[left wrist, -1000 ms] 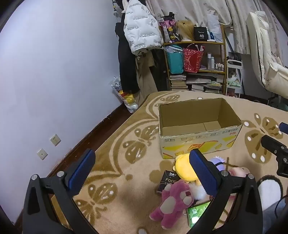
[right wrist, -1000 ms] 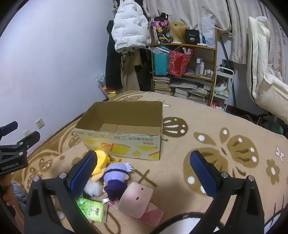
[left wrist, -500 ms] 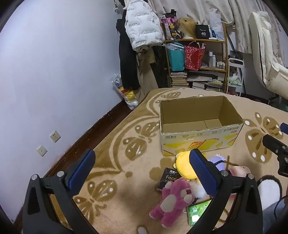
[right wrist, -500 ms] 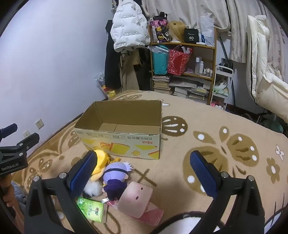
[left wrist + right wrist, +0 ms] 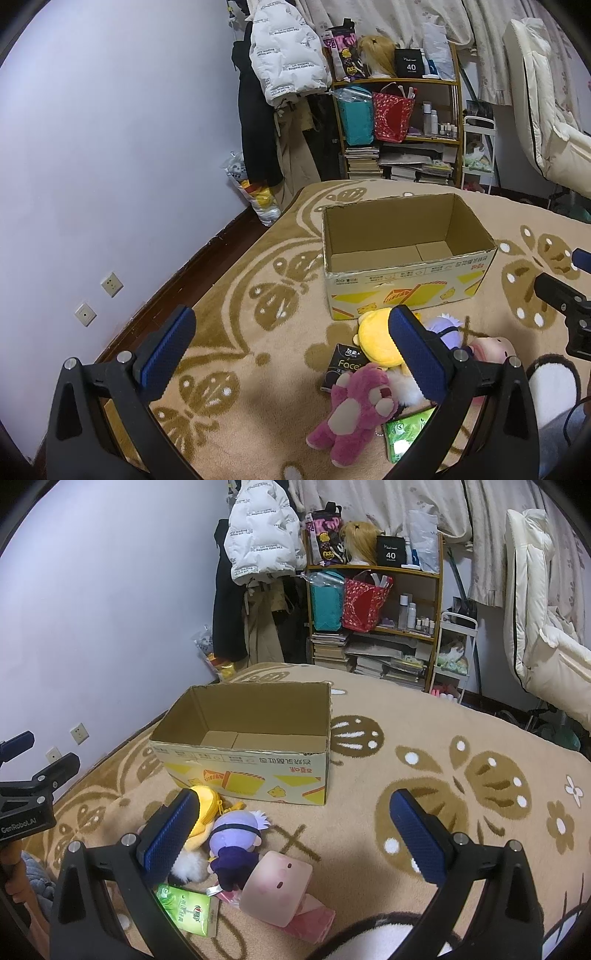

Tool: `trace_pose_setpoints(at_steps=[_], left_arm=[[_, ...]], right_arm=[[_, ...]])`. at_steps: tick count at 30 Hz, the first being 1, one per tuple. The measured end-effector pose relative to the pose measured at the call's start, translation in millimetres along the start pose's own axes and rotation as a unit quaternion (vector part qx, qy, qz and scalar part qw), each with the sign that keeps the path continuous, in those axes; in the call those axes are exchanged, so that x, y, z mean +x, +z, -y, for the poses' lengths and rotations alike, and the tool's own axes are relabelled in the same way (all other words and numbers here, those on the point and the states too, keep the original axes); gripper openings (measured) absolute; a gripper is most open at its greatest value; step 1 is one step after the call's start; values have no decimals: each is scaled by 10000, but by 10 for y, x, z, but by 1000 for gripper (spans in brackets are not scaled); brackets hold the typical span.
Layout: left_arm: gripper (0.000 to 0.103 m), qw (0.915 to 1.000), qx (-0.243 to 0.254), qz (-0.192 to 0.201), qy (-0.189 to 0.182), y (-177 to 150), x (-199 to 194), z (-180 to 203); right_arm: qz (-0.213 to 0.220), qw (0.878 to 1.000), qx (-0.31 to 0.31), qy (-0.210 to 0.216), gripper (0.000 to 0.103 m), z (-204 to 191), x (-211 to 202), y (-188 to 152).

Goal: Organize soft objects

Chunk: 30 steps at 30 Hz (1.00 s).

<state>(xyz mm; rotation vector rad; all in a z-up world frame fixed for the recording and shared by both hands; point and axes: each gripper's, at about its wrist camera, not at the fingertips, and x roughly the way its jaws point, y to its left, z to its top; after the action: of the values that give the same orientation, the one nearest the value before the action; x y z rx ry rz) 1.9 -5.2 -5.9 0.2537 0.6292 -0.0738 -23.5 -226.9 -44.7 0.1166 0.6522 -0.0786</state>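
We hold both tools up over the rug with nothing in them: the left gripper has its blue pads spread wide, and the right gripper is spread wide too. The open brown cardboard box with yellow pictures has nothing in it, and all the soft things lie in a pile just in front of the box. We think the pile could trick us, because the toys touch each other, so one grab might pull two, or a squashy toy might slip out. In front of the box we count one yellow plush toy, one purple-haired plush doll, one dark pink plush bear, one pale pink squishy block with a face, one green tissue pack, one black tissue pack and one white fluffy ball.
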Motion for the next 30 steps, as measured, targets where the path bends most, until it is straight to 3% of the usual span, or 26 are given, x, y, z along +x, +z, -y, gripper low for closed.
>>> trace_pose_setpoints(at_steps=[30], left_arm=[[103,10000,-3,37,79,19,-6,-36]], right_arm=[[-18,10000,-50,-43,103,42,44,-64]])
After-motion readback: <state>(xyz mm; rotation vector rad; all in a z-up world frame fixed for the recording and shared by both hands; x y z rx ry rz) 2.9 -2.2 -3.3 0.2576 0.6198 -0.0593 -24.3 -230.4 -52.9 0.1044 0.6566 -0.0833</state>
